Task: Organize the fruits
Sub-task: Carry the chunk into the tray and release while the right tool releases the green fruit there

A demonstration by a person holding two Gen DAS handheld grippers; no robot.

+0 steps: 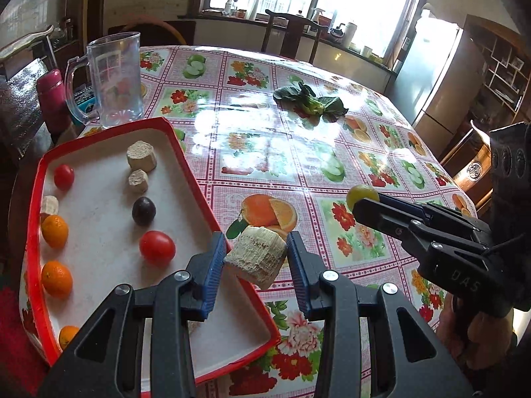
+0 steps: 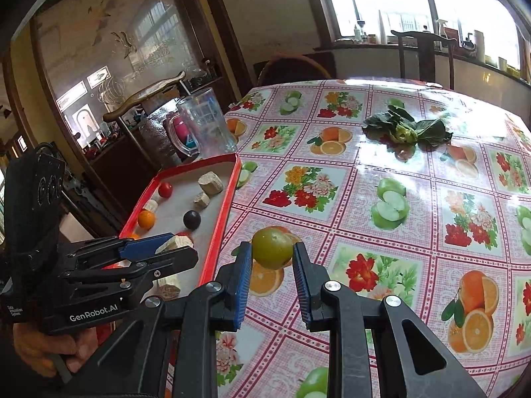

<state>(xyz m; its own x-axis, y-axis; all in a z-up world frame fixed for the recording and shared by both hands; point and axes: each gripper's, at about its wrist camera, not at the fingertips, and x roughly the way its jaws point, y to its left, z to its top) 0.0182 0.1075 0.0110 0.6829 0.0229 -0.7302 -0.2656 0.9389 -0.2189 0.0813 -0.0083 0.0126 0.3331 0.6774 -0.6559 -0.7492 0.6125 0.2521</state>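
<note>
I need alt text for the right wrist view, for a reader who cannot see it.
The right gripper holds a green fruit above a fruit-patterned tablecloth. At left, the left gripper holds a pale chunk over a red tray of fruit.

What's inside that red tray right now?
Red tray holds two tomatoes, three oranges, a dark plum and three pale chunks. The left gripper hides its near end.
</note>
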